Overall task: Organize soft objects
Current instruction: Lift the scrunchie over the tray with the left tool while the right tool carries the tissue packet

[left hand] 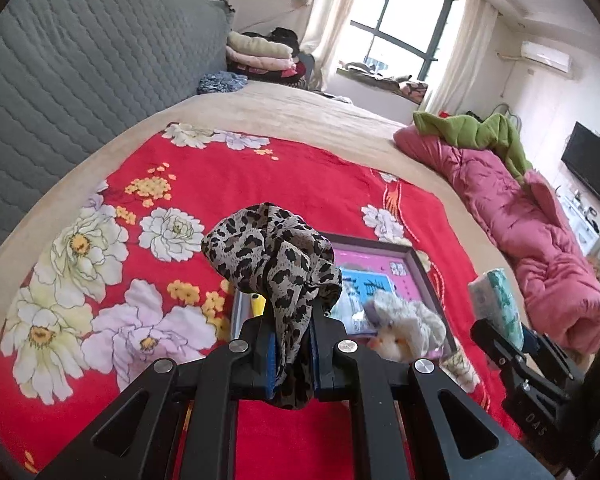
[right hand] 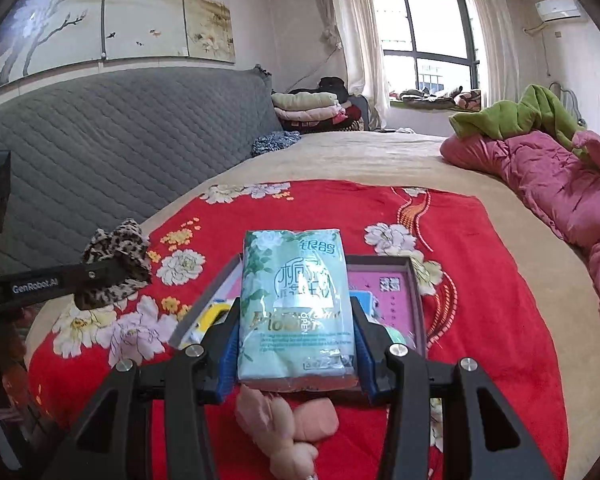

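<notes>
My left gripper (left hand: 292, 320) is shut on a leopard-print scarf (left hand: 272, 256) and holds it above the near left corner of a shallow dark-rimmed box (left hand: 420, 264) with a pink lining. A white fluffy toy (left hand: 404, 328) lies in the box. My right gripper (right hand: 296, 320) is shut on a pale green tissue pack (right hand: 296, 300), held over the same box (right hand: 414, 276). The tissue pack shows at the right of the left wrist view (left hand: 498, 304), the scarf at the left of the right wrist view (right hand: 116, 264). A pink plush toy (right hand: 288, 428) lies on the bed below the right gripper.
The box sits on a red flowered cloth (left hand: 300, 184) spread on a beige bed (left hand: 300, 116). A pink quilt (left hand: 532, 236) with a green garment (left hand: 476, 132) lies along the right side. A grey quilted headboard (left hand: 80, 72) is at the left, folded clothes (left hand: 260, 56) beyond.
</notes>
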